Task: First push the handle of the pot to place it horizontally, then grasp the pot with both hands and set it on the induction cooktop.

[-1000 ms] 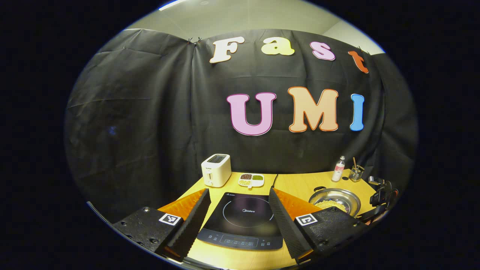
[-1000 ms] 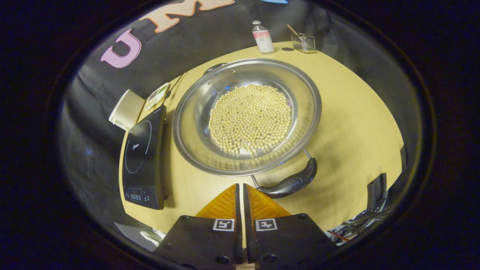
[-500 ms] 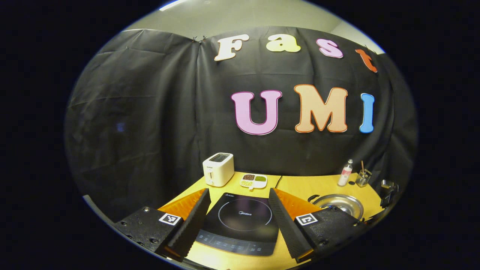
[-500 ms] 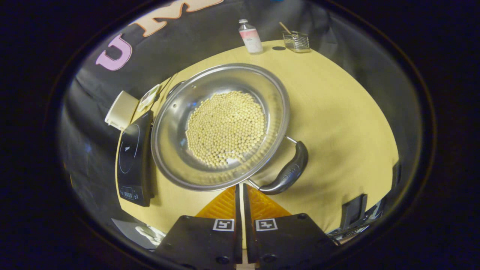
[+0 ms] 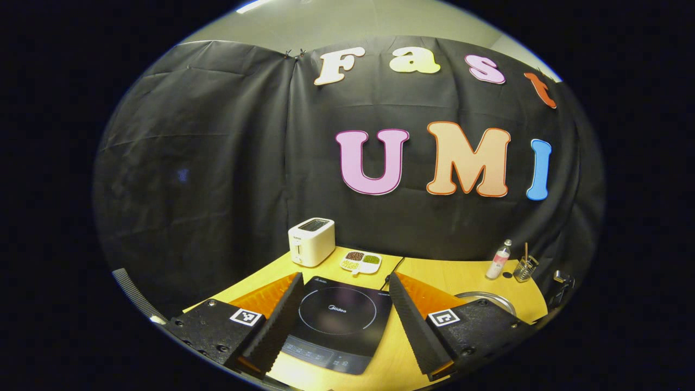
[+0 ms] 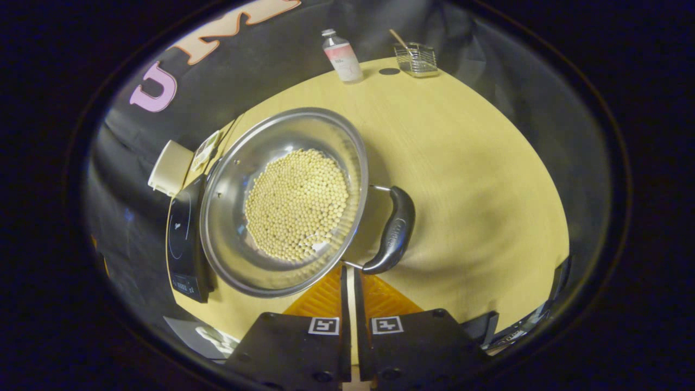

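From the right gripper view, the right gripper (image 6: 348, 271), fingers nearly together and holding nothing, sits at the black curved handle (image 6: 393, 230) of the steel pot (image 6: 228, 179) of pale round beans; the left gripper (image 5: 343, 312), spread wide and empty, frames the glossy induction cooktop (image 5: 337, 320).

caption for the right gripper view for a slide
Closed right gripper at the black handle of a bean-filled steel pot.

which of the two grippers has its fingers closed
The right gripper: its fingers meet at the pot by its black handle. The left gripper is spread wide over the induction cooktop.
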### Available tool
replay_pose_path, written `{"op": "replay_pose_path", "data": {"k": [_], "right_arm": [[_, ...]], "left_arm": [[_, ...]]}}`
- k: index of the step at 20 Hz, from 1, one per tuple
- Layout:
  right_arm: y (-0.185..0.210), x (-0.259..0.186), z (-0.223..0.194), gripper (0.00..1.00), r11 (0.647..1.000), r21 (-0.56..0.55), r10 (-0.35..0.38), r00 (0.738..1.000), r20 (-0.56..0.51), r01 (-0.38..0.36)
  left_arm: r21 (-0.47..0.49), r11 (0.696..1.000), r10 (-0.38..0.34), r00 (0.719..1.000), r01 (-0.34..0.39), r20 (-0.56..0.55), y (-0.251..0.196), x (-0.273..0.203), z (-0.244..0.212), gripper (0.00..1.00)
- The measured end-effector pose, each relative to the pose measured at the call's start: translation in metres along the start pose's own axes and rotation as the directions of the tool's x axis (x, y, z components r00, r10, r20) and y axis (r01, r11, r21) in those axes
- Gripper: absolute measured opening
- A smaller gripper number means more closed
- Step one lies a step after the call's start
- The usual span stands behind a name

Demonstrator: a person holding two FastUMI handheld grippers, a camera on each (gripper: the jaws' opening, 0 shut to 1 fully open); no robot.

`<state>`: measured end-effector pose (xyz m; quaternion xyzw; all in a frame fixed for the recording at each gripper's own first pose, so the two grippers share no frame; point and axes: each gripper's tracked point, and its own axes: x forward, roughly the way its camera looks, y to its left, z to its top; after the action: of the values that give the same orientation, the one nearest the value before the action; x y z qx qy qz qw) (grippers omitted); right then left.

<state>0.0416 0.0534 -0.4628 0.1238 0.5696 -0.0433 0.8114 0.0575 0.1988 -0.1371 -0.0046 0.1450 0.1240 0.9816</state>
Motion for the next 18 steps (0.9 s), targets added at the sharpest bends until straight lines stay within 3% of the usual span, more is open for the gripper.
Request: {"op": "replay_pose_path", "data": {"k": [4, 9, 14, 15, 18], "right_arm": [[-0.008, 0.004, 0.014, 0.07, 0.999, 0.026, 0.019, 1.0, 0.0, -0.019], [-0.019, 0.011, 0.039, 0.06, 0.997, 0.062, 0.035, 0.999, 0.022, -0.037], [-0.025, 0.02, 0.061, 0.0, 0.998, 0.046, 0.04, 0.998, 0.038, -0.042], [-0.026, 0.021, 0.066, 0.1, 0.998, 0.045, 0.041, 0.998, 0.04, -0.042], [-0.026, 0.023, 0.071, 0.1, 0.999, 0.023, 0.047, 0.998, 0.044, -0.048]], "left_arm": [[0.003, 1.0, -0.012, 1.0, 0.012, -0.008, -0.018, -0.003, -0.002, 0.99], [-0.001, 1.0, -0.023, 0.999, 0.023, -0.024, -0.038, -0.005, -0.01, 0.92], [-0.003, 1.0, -0.022, 0.998, 0.021, -0.051, -0.051, 0.001, -0.022, 0.96], [0.0, 1.0, -0.021, 0.998, 0.021, -0.057, -0.052, 0.002, -0.025, 0.96], [0.004, 1.0, -0.022, 0.998, 0.022, -0.067, -0.059, 0.008, -0.026, 0.96]]}}
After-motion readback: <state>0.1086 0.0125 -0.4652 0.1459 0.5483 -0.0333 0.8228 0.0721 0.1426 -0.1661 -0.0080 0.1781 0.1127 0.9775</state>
